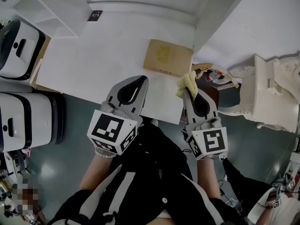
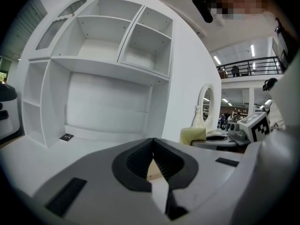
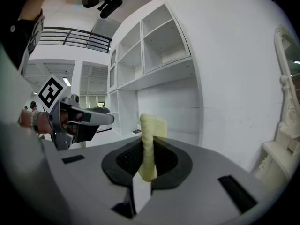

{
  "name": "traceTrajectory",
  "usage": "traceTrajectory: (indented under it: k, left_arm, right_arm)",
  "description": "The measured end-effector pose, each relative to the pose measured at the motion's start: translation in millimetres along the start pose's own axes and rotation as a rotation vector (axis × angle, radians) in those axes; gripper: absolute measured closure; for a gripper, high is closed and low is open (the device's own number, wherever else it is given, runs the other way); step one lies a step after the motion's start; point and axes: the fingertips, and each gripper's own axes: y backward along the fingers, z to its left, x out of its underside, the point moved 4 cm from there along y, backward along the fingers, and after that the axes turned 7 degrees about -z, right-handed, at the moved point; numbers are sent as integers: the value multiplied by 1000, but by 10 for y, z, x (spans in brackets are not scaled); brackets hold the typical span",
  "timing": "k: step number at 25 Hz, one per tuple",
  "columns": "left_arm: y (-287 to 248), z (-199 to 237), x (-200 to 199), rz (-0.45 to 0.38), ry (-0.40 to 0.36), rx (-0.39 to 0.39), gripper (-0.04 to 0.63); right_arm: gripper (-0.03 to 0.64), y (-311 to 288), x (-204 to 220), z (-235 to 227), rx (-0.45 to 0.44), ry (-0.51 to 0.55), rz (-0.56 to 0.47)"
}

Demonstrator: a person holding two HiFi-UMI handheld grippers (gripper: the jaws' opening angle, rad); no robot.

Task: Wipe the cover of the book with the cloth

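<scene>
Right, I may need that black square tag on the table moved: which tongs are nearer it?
Left. The left tongs, shut, are at the table's front edge, rightward of the tag; the right tongs, gripping the cloth, are farther right, by the book.

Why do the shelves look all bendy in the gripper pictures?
Left gripper view: the wide lens bows the white shelves and darkens the corners. Right gripper view: same bowing, and the close yellow cloth looks soft. Head view: straighter edges, the book fairly sharp.
</scene>
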Motion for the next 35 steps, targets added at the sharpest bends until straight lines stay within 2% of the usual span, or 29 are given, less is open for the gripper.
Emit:
traceTrajectory:
  k: [5,9,11,16,23,35]
  left_arm:
    - [-105,163,41,25,17,6,594]
    - [-248,294,83,33,117,38,594]
    - [-343,360,106,44,143,53,594]
    - [-523,532,191,98,152,81,583]
    - [-759,831,327,145,183,71,539]
    - [-1100,1174,869,299,216,79,457]
  right_arm:
    - [580,-109,31,-31,23,-1,15]
    - [580,-194,64,-92,45,-5,36]
    - [581,-250,81,-132,54,-2,47]
    - [580,-418,111,-180,78,-5,73]
    - [580,-705,115,-227,84,3,89]
    - [580,-1026,217,-225,77,4,136]
